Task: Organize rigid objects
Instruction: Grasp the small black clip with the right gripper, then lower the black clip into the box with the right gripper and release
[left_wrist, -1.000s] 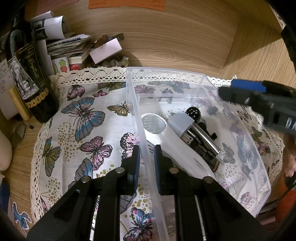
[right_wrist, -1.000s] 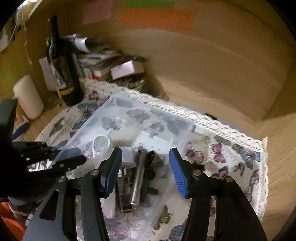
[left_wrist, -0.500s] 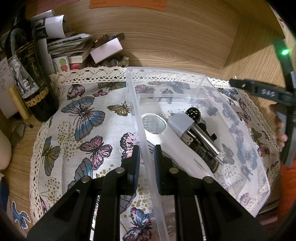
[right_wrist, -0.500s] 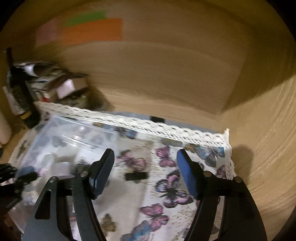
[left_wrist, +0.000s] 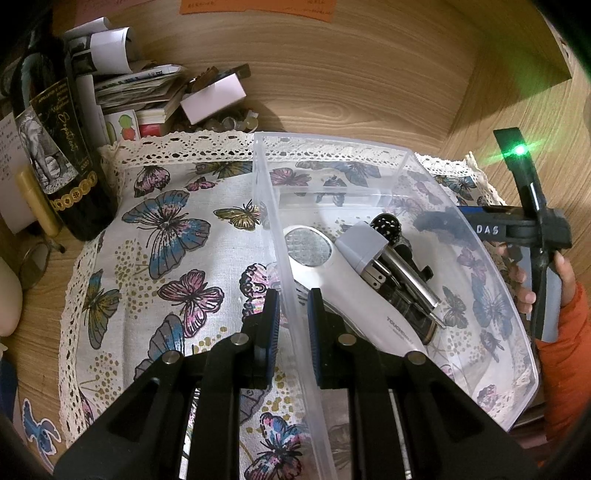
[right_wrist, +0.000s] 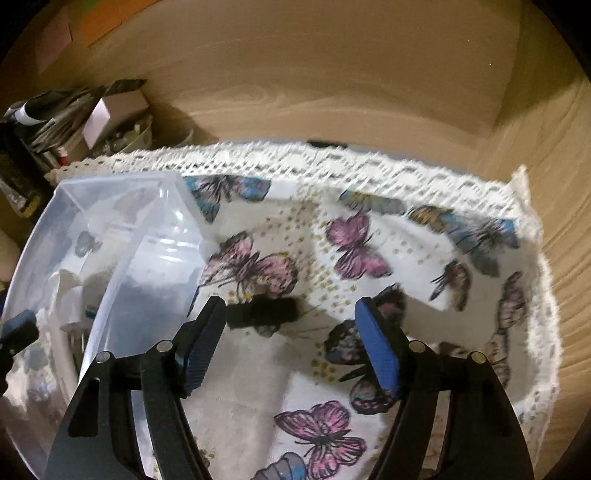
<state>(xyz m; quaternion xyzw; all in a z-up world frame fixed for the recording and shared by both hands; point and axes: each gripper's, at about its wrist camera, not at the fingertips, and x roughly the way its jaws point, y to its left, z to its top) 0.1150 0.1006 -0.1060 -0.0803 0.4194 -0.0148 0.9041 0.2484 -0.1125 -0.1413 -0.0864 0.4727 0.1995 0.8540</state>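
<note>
- A clear plastic bin (left_wrist: 388, 162) stands on a butterfly-print cloth (left_wrist: 166, 236) with a lace edge, which lies on a wooden surface (left_wrist: 351, 74).
- Inside the bin lie a white handheld appliance (left_wrist: 347, 288) with a mesh head, a grey-capped metal tool (left_wrist: 364, 243) resting against it, a black dotted ball (left_wrist: 386, 225) just behind, and darker metal pieces beneath that I cannot make out.
- The left gripper (left_wrist: 291, 321) straddles the bin's near left wall, one blue pad outside and one inside, closed onto the wall.
- The right gripper (right_wrist: 291, 350) hangs over the cloth beside the bin's right wall with its jaws spread wide and nothing between them.
- A small dark object (right_wrist: 264, 312) lies on the cloth just beside the bin, ahead of the right gripper; it is too blurred to identify.
- At the back left stand a dark wine bottle (left_wrist: 59, 147) and a stack of papers and boxes (left_wrist: 147, 96).
</note>
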